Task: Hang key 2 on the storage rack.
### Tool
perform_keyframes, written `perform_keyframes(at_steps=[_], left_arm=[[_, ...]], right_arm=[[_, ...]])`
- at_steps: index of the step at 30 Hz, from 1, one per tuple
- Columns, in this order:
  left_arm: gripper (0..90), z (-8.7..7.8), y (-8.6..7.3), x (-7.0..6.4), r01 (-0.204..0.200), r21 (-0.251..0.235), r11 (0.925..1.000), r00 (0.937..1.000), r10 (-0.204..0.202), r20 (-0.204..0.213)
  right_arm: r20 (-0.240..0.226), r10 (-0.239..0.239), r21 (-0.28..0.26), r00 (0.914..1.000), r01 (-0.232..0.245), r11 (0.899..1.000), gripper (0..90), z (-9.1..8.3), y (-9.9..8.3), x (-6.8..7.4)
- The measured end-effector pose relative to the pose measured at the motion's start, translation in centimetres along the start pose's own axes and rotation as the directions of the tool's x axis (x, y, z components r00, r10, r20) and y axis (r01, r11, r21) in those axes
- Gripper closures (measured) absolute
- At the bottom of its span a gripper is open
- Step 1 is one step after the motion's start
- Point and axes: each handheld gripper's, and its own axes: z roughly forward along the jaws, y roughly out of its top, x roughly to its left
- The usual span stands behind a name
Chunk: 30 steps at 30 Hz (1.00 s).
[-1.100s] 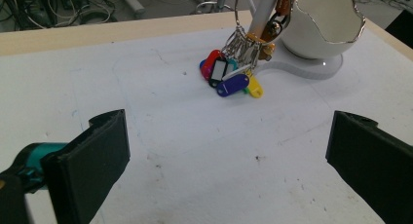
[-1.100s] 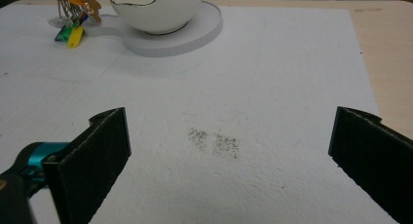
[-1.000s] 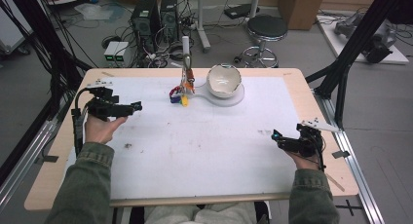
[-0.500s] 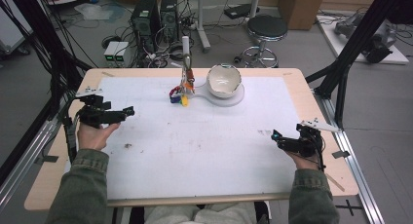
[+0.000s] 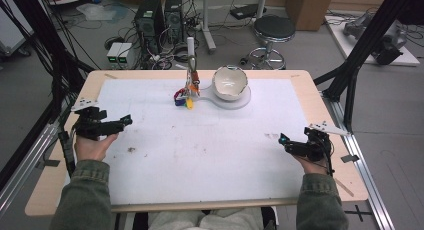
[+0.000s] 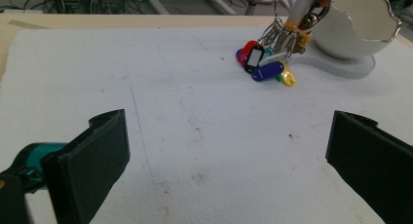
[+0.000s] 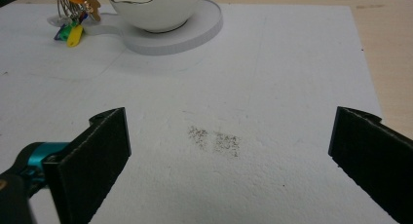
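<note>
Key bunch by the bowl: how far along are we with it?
Done: nothing that shows. The key bunch hangs from the white stand beside the bowl, untouched. In hand: nothing; the left gripper and right gripper sit at the mat's side edges, jaws wide apart and empty. Left: probably everything, starting with a reach to the keys.

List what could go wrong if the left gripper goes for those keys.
The key bunch hangs by rings from a stand, so pulling may tip the stand. The eggshell-shaped bowl sits right beside it and could be knocked. The left gripper, jaws wide open, might snag several tags together.
</note>
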Motion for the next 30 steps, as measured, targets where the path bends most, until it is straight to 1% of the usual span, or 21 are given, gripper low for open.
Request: perform_keyframes(at_steps=[4,7,9,12,13,15,17,18,20,21,23,24,25,30], left_arm=[[2.6,-0.4,-0.8,0.5,0.0,-0.01,0.9999,0.9991,0.0,-0.042],[2.6,-0.8,-1.4,0.8,-0.017,-0.036,0.9992,0.9954,0.014,-0.095],[2.6,-1.0,-1.7,0.9,-0.01,-0.047,0.9988,0.9934,0.004,-0.114],[2.6,-1.3,-2.3,1.1,-0.002,-0.056,0.9984,0.9915,-0.005,-0.13],[2.6,-1.4,-2.5,1.2,-0.004,-0.055,0.9985,0.9903,-0.003,-0.139],[2.6,-1.5,-2.9,1.3,0.006,-0.054,0.9985,0.9878,-0.015,-0.155],[2.6,-1.5,-3.3,1.4,0.005,-0.035,0.9994,0.9841,-0.011,-0.177],[2.6,-1.5,-3.4,1.4,0.002,-0.027,0.9996,0.9834,-0.007,-0.182],[2.6,-1.7,-3.7,1.4,0.0,-0.047,0.9989,0.9813,-0.009,-0.192],[2.6,-1.9,-3.8,1.4,-0.009,-0.053,0.9985,0.9796,-0.002,-0.201],[2.6,-2.4,-4.0,1.3,-0.025,-0.095,0.9952,0.9748,0.003,-0.223],[2.6,-2.7,-4.1,1.4,-0.024,-0.113,0.9933,0.9743,-0.002,-0.225],[2.6,-2.9,-4.2,1.6,-0.021,-0.127,0.9917,0.9754,-0.008,-0.22],[2.6,-3.1,-4.4,2.2,0.009,-0.124,0.9922,0.9761,-0.036,-0.214]], right_arm=[[-0.002,0.004,-0.001,1.0,-0.004,1.0,0.6,0.0,0.0,0.0],[-0.001,0.004,0.0,1.0,-0.004,1.0,0.6,0.0,0.0,0.0],[-0.004,0.006,-0.002,1.0,-0.006,1.0,0.6,0.1,0.0,-0.1],[-0.009,0.01,0.002,0.9999,-0.01,1.0,0.6,0.1,-0.1,-0.1],[-0.01,0.009,0.003,0.9999,-0.008,1.0,0.7,0.1,-0.1,-0.2],[-0.011,0.01,0.004,0.9999,-0.01,1.0,0.6,0.1,-0.1,-0.2],[-0.012,0.01,0.001,0.9999,-0.01,1.0,0.6,0.1,-0.1,-0.2],[-0.011,0.012,0.002,0.9999,-0.012,1.0,0.6,0.1,-0.1,-0.2],[-0.009,0.016,-0.001,0.9998,-0.016,1.0,0.6,0.0,-0.1,-0.3],[-0.007,0.019,-0.001,0.9998,-0.019,1.0,0.6,0.0,-0.1,-0.3],[-0.004,0.022,0.002,0.9997,-0.022,1.0,0.6,0.0,-0.1,-0.3],[-0.005,0.021,0.002,0.9998,-0.021,1.0,0.6,0.1,-0.1,-0.3],[-0.004,0.021,0.002,0.9998,-0.021,1.0,0.6,0.1,-0.2,-0.3],[-0.002,0.022,0.005,0.9998,-0.022,1.0,0.6,0.3,-0.1,-0.3]])
